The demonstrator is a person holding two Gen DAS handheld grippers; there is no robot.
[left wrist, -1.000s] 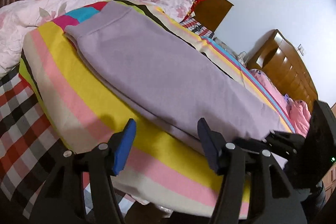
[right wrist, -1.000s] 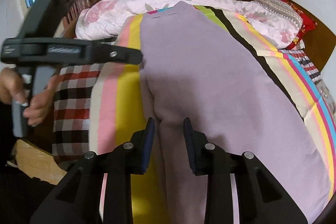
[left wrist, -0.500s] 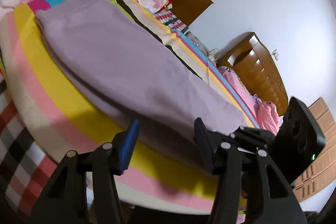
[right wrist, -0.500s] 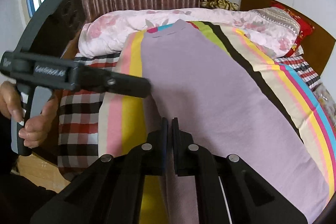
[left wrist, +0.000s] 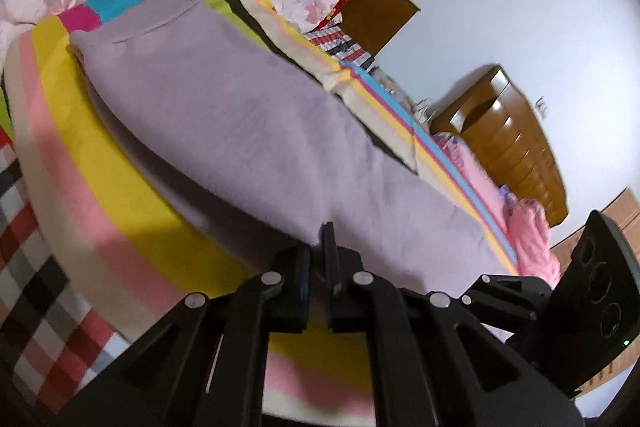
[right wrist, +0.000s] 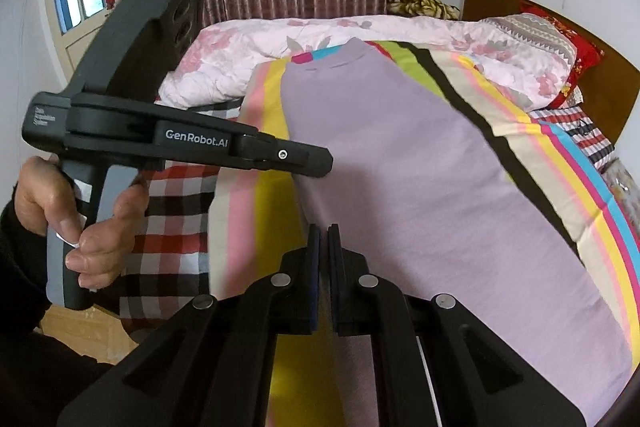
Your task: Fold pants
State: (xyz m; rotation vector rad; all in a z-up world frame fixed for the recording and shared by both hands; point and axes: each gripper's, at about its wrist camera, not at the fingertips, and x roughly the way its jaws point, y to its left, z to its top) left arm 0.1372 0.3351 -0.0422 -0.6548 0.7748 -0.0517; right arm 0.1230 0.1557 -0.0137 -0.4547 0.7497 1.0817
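Lilac pants (right wrist: 420,163) lie flat and lengthwise on a striped sheet (right wrist: 264,211) spread over a bed, already doubled leg on leg, with one end near the far edge by a pink floral quilt (right wrist: 248,55) and the other running toward the near edge. The left gripper (left wrist: 320,247) has its jaws clamped on the near long edge of the pants, about midway along; they have just been closing, and the cloth now sits pinched between them and lifts a little into a ridge. The right gripper (right wrist: 324,243) also has its jaws pressed together on that same long edge, closer to the near end, with lilac cloth running down between the fingers. A hand (right wrist: 80,223) grips the left tool's handle beyond the left edge of the bed, over a red checked blanket (right wrist: 168,223). The pants look like soft, light knit fabric: limp, likely to sag and drape between the two grips, not slippery and not fragile. Holding both layers at the edge, as now, seems the sound choice; a pinch that catches only the top layer would probably let the legs slide apart when lifted. A wooden headboard (right wrist: 600,87) stands at the right edge of the bed. A wooden chest of drawers (left wrist: 516,143) stands against the wall beyond the bed, its drawers shut, so their contents cannot be told.
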